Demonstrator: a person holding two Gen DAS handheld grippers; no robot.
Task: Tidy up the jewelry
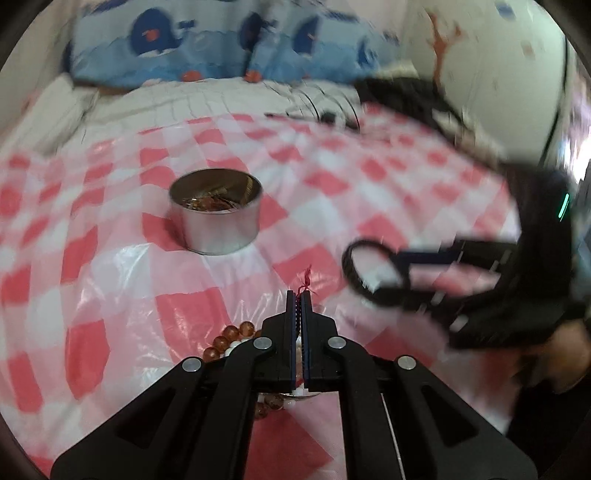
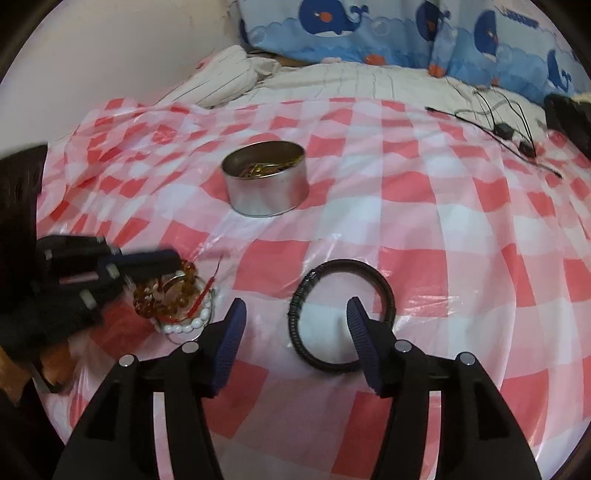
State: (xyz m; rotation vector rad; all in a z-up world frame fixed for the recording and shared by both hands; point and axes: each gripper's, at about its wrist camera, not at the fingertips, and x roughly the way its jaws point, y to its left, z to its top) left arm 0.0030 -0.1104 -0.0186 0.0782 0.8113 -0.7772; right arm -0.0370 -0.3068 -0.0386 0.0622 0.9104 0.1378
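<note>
A round silver tin point(image 1: 218, 218) with gold-coloured jewelry inside stands on the red-and-white checked cloth point(image 1: 110, 266); it also shows in the right wrist view point(image 2: 266, 182). My left gripper point(image 1: 299, 299) is shut on a bundle of amber and white bead bracelets point(image 1: 231, 338) with a red thread, which lies on the cloth point(image 2: 173, 295). My right gripper point(image 2: 295, 314) is open, with its jaws on either side of the left part of a black braided bangle point(image 2: 384, 295), which lies flat. The bangle point(image 1: 369, 269) also shows in the left wrist view.
Blue whale-print pillows point(image 2: 406, 33) and a striped white sheet point(image 2: 332, 81) lie beyond the cloth. Black cables with small boxes point(image 2: 506, 133) lie at the far right. A dark object point(image 2: 569, 114) sits at the right edge.
</note>
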